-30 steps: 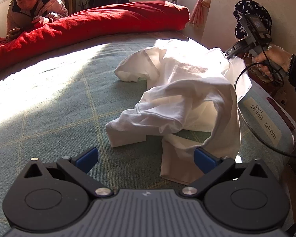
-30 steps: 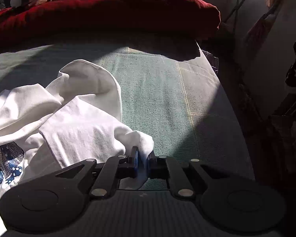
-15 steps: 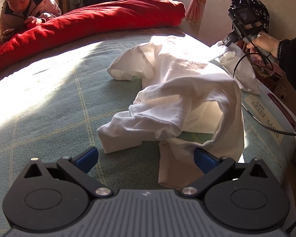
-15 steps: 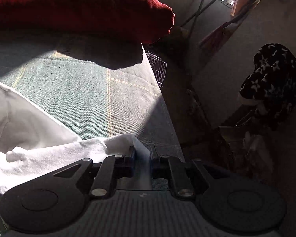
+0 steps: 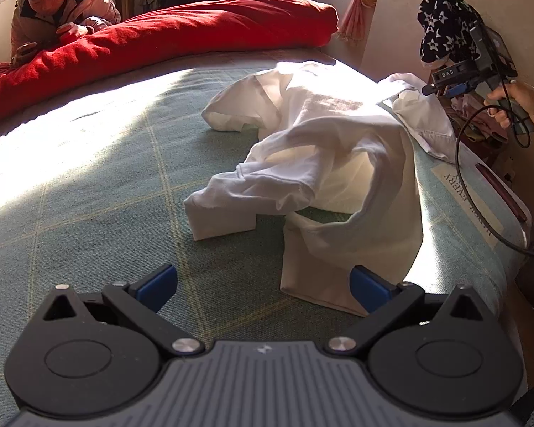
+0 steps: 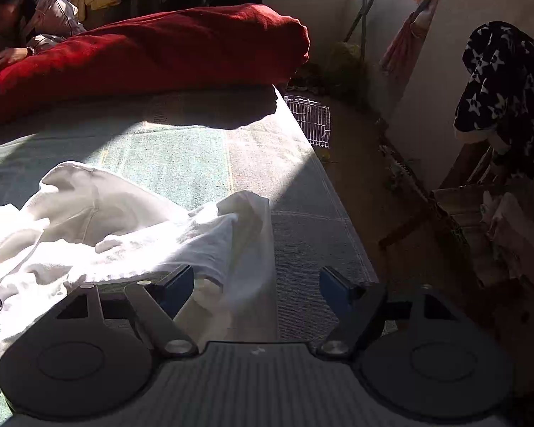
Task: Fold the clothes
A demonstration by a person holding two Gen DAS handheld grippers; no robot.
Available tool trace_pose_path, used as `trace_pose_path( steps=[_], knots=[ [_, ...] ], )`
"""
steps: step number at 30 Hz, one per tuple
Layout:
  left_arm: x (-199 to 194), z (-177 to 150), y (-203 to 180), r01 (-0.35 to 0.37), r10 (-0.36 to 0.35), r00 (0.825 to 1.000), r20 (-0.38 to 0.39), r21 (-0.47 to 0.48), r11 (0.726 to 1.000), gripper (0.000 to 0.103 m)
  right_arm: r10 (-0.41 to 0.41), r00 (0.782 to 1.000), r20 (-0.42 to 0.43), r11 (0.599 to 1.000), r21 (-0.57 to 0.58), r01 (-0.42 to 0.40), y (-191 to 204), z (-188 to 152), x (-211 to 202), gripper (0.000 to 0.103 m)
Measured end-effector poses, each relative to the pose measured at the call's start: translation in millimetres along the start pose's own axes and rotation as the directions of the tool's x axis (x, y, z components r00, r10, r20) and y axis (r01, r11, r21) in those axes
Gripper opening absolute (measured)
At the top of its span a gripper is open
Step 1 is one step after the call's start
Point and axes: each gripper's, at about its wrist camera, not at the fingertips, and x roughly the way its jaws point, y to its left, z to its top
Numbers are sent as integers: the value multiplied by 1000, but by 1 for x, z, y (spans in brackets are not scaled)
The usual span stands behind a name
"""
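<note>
opening right gripper (image 6: 256,284) jaws — white shirt (image 6: 142,235) lies loose between them

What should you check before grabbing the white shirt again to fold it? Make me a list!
1. Right claw let go of the white shirt: ok, jaws opening, cloth between them but not pinched.
2. Left claw open and empty: ok.
3. Shirt lying flat: not ok, it is bunched and humped.
4. Shirt fully on the bed: not ok, one corner reaches the bed's edge.
5. A hem within the left claw's reach: ok, one lies just ahead.
6. Sleeves both found: cannot tell.
</note>
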Motion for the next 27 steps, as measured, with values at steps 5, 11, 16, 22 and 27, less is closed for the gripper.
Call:
trace_pose_path(
  steps=[5,11,16,22,27],
  knots=[
    [6,3,-8,6,-6,1000,-11,12,1000,102,103,991,-90,990,105,-93,-23,-37,22,82],
    [12,11,-20,11,-10,1000,-13,45,999,102,178,975,-132,981,97,-166,-27,-64,29,19],
    [19,14,-24,13,-12,1000,-20,47,999,102,57,995,-86,998,37,-54,-35,-48,17,3],
    [23,16,-26,8,-7,1000,-25,46,999,102,39,995,-87,998,46,-35,-49,-24,12,4],
    [27,17,-23,9,-7,999,-35,41,999,102,201,978,-59,974,115,-193,-65,-43,14,59]
  ],
)
